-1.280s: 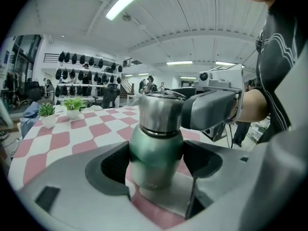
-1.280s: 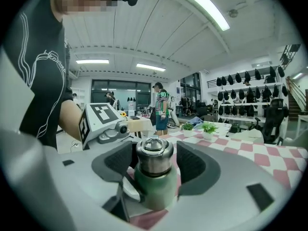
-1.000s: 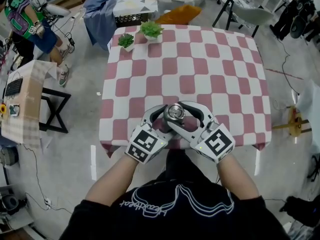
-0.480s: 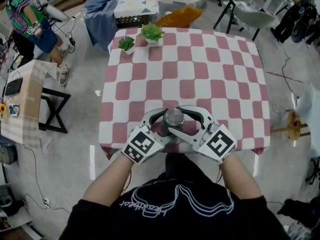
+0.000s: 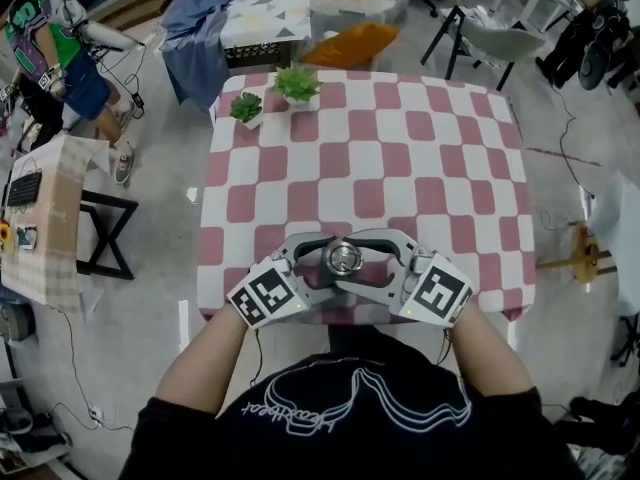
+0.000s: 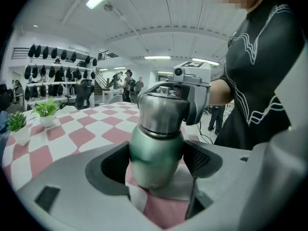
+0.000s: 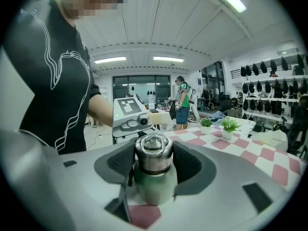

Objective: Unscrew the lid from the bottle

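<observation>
So the green bottle (image 6: 156,146) was standing on the checkered table (image 5: 400,158), right at its near edge and about halfway along it. My left tongs (image 6: 155,160) were clamped on the green body, pads pressed in on both sides. My right tongs (image 7: 153,163) were clenched round the steel lid (image 7: 153,150), coming in from the opposite side. The lid was sitting on the bottle. Two little potted plants (image 5: 297,83) sat by the table's far left corner, well apart from all that.

Head camera looking steeply down at the desk (image 5: 400,158), left hand-held gripper (image 6: 159,161) and right hand-held gripper (image 7: 154,163) cameras facing each other close-up, all sharing the bottle (image 5: 344,259).
</observation>
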